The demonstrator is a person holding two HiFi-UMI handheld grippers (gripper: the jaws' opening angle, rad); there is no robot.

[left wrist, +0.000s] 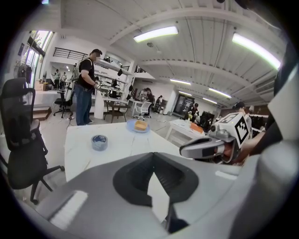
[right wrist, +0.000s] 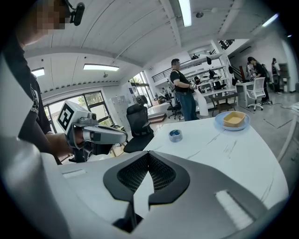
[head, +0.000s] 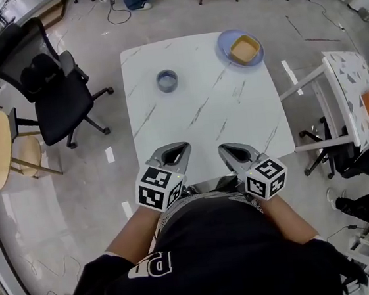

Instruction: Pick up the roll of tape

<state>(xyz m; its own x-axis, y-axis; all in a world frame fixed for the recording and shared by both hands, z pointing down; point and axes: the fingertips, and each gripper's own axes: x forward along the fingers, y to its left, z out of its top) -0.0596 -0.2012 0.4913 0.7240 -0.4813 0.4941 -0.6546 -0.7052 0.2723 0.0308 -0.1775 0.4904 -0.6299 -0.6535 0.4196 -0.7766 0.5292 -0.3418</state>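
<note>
White marble-look tabletop [head: 200,109], smooth with thin grey veins, and the roll of tape [head: 167,81] lies flat on its far-left part. It's a squat grey-blue ring with a dark hole, and it touches only the table. Off to its right, near the far right corner, sits a round light-blue plate [head: 224,43] carrying a square tan bowl [head: 244,50]. Both claws hang at the near edge, well apart from the tape. The left gripper [head: 179,149] and right gripper [head: 228,149] each have their grey ribbed jaws pinched together at the tips, gripping nothing. Open tabletop runs between them and the roll. A black office chair [head: 48,80] stands off the left edge and a second white table [head: 349,78] off the right.
</note>
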